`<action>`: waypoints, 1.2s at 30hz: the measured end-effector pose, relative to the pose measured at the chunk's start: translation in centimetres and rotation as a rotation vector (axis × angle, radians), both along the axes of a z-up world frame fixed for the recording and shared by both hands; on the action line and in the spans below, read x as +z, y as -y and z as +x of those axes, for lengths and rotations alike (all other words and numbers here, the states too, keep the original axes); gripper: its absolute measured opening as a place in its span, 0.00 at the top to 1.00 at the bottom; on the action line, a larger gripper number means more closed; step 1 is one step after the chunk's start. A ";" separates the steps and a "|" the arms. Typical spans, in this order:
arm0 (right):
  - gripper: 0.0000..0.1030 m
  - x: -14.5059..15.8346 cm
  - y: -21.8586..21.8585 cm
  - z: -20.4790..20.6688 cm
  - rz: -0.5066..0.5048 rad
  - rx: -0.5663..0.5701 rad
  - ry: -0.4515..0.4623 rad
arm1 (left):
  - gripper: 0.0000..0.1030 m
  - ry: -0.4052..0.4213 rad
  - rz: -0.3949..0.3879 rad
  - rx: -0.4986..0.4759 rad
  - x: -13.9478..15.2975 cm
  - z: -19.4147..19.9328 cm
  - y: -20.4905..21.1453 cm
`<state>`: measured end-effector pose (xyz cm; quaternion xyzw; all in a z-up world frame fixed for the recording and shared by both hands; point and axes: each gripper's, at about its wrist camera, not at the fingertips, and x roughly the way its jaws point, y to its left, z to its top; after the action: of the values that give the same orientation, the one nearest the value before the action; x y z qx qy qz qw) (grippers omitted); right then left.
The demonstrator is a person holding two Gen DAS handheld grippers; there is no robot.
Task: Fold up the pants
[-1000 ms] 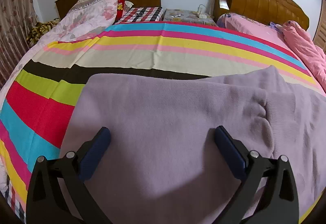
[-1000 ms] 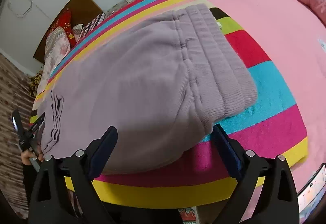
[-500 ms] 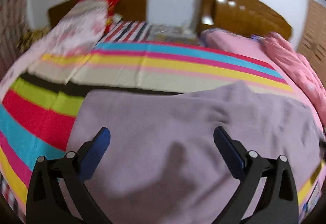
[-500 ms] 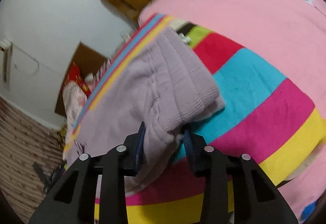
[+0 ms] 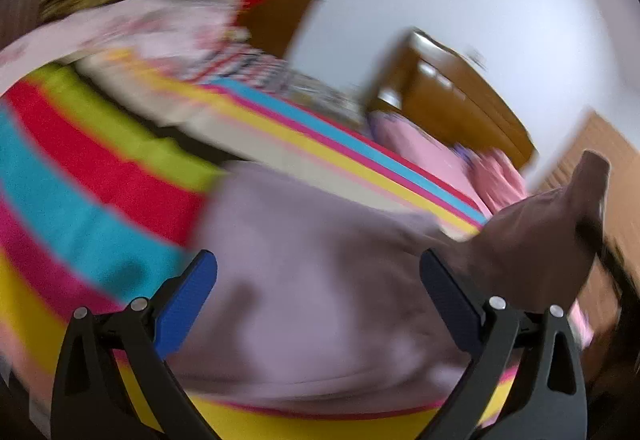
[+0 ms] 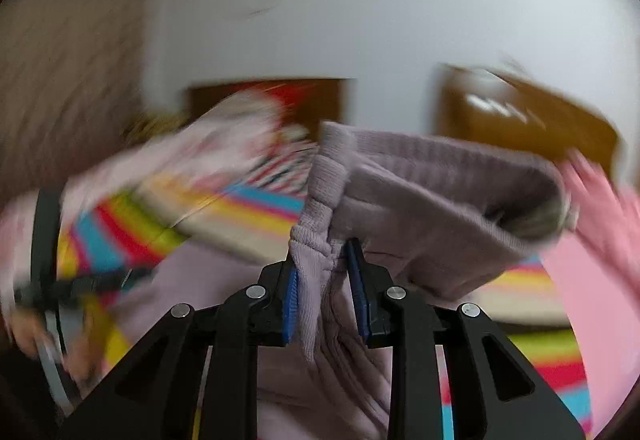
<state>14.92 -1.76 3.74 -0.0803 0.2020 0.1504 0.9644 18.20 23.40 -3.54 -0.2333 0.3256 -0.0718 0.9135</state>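
The lilac knit pants [image 5: 320, 280] lie on the striped bedspread [image 5: 80, 176], blurred by motion. My left gripper [image 5: 318, 288] is open and empty, its blue pads wide apart just above the near part of the pants. At the right of that view one end of the pants [image 5: 552, 232] is lifted off the bed. My right gripper [image 6: 326, 280] is shut on the ribbed waistband end of the pants [image 6: 420, 192] and holds it raised in the air. The left gripper also shows in the right wrist view [image 6: 80, 284] at the far left, held by a hand.
Two wooden headboards [image 5: 452, 100] stand against the white wall. A floral quilt and pillows [image 5: 160, 24] lie at the bed's head. A pink blanket [image 6: 600, 260] covers the neighbouring bed on the right. The bedspread's yellow front edge [image 5: 320, 420] is close below.
My right gripper closed on the waistband end of the pants and lifted it off the bed. Both cameras swung upward; the left gripper stayed open over the pants.
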 end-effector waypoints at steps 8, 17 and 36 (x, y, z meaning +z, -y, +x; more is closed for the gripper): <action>0.72 -14.0 -15.2 -2.3 -0.388 0.301 -0.054 | 0.02 -0.115 -0.080 0.092 -2.7 -3.9 -6.6; 0.34 -9.8 -8.6 -4.1 -0.090 0.441 -0.109 | 0.02 -0.087 -0.225 -0.158 -2.4 -2.6 -2.6; 0.34 -9.3 -2.3 -3.7 0.045 0.266 -0.141 | 0.17 -0.213 -0.061 -0.240 -2.6 -0.1 1.8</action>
<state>11.23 0.52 -5.58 -0.0738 0.2534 0.2866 0.9210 18.08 21.64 -6.10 -0.2268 0.4440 -0.1650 0.8510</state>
